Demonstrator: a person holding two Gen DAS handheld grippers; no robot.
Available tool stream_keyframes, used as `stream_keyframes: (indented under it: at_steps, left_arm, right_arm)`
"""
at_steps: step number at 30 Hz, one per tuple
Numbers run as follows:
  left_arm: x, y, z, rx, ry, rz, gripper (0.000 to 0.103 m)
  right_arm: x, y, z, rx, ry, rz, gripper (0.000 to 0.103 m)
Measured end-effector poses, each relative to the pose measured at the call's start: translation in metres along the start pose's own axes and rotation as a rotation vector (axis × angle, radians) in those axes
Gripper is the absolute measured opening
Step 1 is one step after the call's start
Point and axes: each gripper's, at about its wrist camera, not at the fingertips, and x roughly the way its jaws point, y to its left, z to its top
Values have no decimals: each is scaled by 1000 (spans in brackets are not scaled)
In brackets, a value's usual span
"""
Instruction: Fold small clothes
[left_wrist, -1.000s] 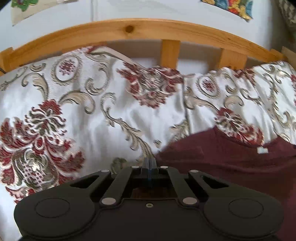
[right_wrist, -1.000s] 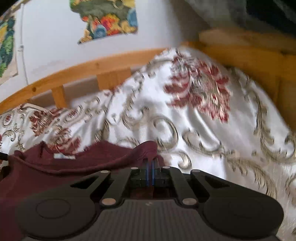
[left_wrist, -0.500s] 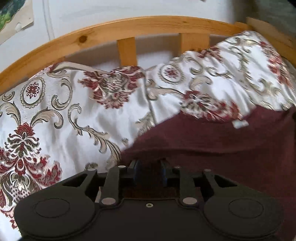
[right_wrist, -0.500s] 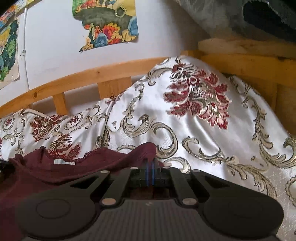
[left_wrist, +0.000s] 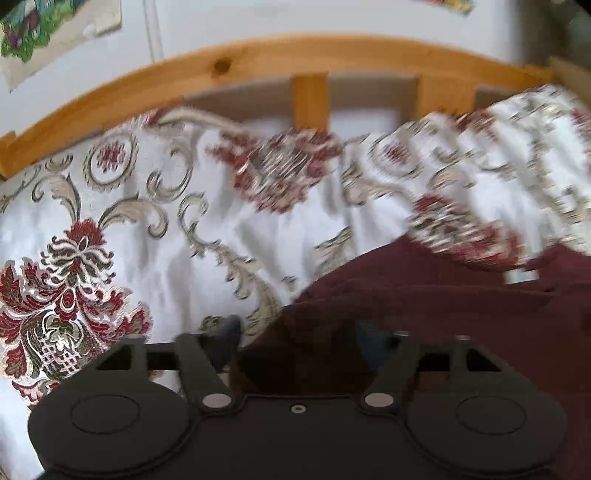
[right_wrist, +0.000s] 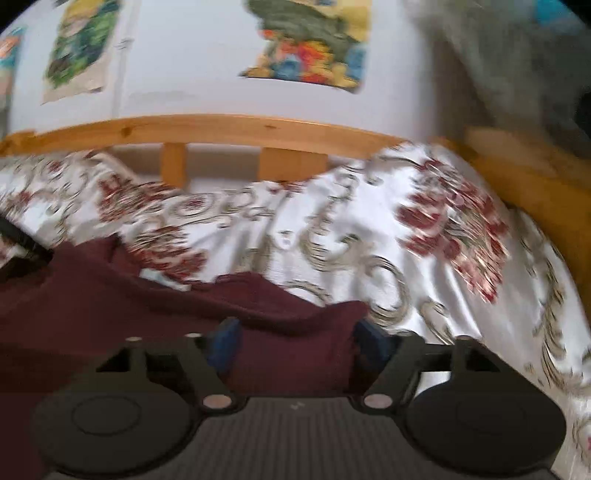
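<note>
A dark maroon garment (left_wrist: 443, 306) lies spread on a white bedspread with red and gold flowers (left_wrist: 159, 258). A small white label (left_wrist: 524, 275) shows at its neckline. My left gripper (left_wrist: 297, 336) is over the garment's left corner, its jaws opening; the cloth lies loose between the wide-apart fingers. In the right wrist view the same garment (right_wrist: 110, 295) fills the lower left. My right gripper (right_wrist: 297, 341) is over its right corner, jaws opening too, with the fabric lying slack between the blue pads (right_wrist: 225, 343), which do not press it.
A curved wooden bed rail (left_wrist: 258, 62) with upright slats runs behind the bedspread, in front of a white wall with colourful pictures (right_wrist: 306, 40). Another wooden rail (right_wrist: 535, 184) borders the bed on the right, grey cloth above it.
Both grippers were shut on the garment's corners and now stand wide apart, the cloth dropped loose. The right wrist view has rolled and swung sideways; both current views are motion-blurred.
</note>
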Motion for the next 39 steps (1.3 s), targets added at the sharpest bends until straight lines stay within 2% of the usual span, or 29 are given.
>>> stream_keyframes:
  at_steps: [3,6,9,12,14,17,20,21,24,26,29,32,34,35,37,39]
  left_arm:
    - [-12,-15,-6,34,-36,-38,93]
    - [-3,-38,-5,58,-4,-36,94]
    - [18,-50,-1,28,45,-20,94]
    - [37,-53,5,-7,63,46,94]
    - [47,-49,9,-37,64,76,96]
    - [58,-35,15,-131,77,79,101]
    - [61,-15,19,-275,94,30,99]
    - [60,-11,19,-305,95,23,99]
    - [46,3,16,-365,66,7,99]
    - [29,10,10,-396,28,3,101]
    - [2,23,-6,-498,-26,0,102]
    - [-24,36,-22,-571,-36,1,102]
    - [-41,39,-33,-563,-46,20,102]
    - [-50,38,-39,-540,-51,54,102]
    - [-63,34,-51,-480,-57,119,102]
    - [-75,35,-64,-446,-58,146,102]
  right_arm:
    - [3,10,-1,-44,24,2,96]
    - [7,7,-3,-36,50,-108,102]
    - [11,-6,-5,-3,74,-205,103]
    - [15,-25,-12,55,90,-282,103]
    - [15,-37,-16,90,89,-271,103]
    - [12,-40,-15,101,65,-265,103]
    - [0,-42,-11,116,-58,-216,103]
    - [-1,-42,-10,111,-70,-216,103]
    - [12,-39,-8,60,17,-279,103]
    - [16,-44,-11,88,73,-272,103]
    - [6,-50,-8,157,59,-255,103]
    - [-9,-46,-3,154,46,-269,103]
    - [-21,-40,1,142,37,-270,103]
    - [-28,-36,2,142,37,-258,103]
    - [-41,-32,5,169,36,-202,103]
    - [-55,-23,7,215,31,-130,103]
